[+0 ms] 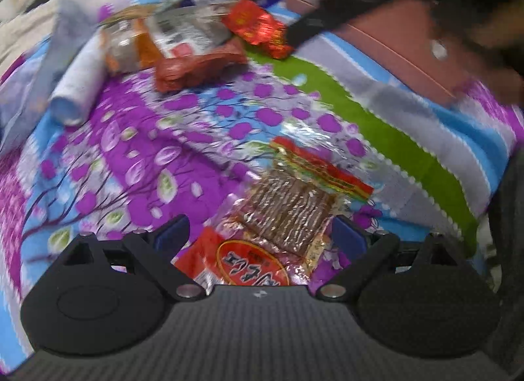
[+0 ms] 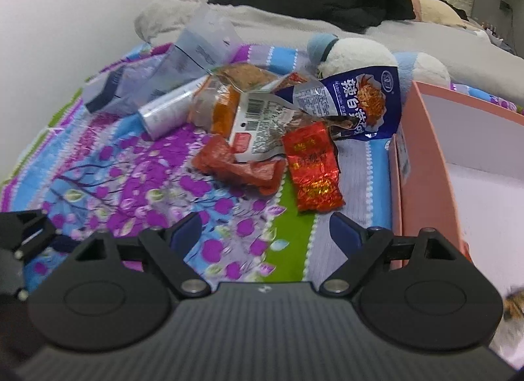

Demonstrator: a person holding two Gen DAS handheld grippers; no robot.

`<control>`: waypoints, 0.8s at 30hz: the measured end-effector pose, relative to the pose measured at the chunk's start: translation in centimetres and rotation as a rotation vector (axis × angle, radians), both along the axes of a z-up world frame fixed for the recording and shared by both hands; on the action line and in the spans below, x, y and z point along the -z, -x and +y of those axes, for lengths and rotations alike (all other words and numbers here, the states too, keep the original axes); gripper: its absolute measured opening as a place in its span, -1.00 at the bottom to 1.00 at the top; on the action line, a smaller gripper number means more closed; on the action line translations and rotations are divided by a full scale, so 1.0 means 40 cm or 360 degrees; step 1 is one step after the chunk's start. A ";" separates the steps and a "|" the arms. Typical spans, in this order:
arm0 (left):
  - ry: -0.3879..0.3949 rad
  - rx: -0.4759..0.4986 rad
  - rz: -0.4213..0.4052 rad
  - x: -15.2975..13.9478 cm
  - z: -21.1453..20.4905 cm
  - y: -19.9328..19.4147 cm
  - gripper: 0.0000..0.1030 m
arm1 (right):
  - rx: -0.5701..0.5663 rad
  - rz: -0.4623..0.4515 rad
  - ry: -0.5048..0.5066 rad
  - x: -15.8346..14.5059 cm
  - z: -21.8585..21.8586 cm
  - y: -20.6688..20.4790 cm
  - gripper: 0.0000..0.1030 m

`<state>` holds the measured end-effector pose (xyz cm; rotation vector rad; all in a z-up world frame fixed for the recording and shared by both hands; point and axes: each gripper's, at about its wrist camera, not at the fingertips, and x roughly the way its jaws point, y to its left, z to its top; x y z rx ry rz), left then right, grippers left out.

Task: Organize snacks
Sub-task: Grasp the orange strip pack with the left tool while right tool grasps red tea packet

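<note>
Left gripper (image 1: 260, 233) spread wide, straddling a clear packet of brown spicy strips (image 1: 291, 214) lying on the floral bedsheet (image 1: 137, 138), pads not touching. Right gripper (image 2: 265, 230) gaping empty, near a red foil packet (image 2: 312, 169); pink box (image 2: 422, 164) sitting right.

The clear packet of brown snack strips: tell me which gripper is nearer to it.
Left. The left gripper hangs open right over the clear packet of brown snack strips; the right gripper is open near the pink box.

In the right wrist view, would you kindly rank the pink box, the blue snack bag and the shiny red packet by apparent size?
1. pink box, though it sits nearest
2. blue snack bag
3. shiny red packet
</note>
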<state>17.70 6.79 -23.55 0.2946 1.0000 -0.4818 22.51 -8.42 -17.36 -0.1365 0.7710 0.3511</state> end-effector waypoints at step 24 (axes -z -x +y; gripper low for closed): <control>0.0200 0.0233 0.0092 0.044 -0.001 -0.054 0.51 | 0.0068 0.0022 0.0291 0.189 0.037 -0.262 0.52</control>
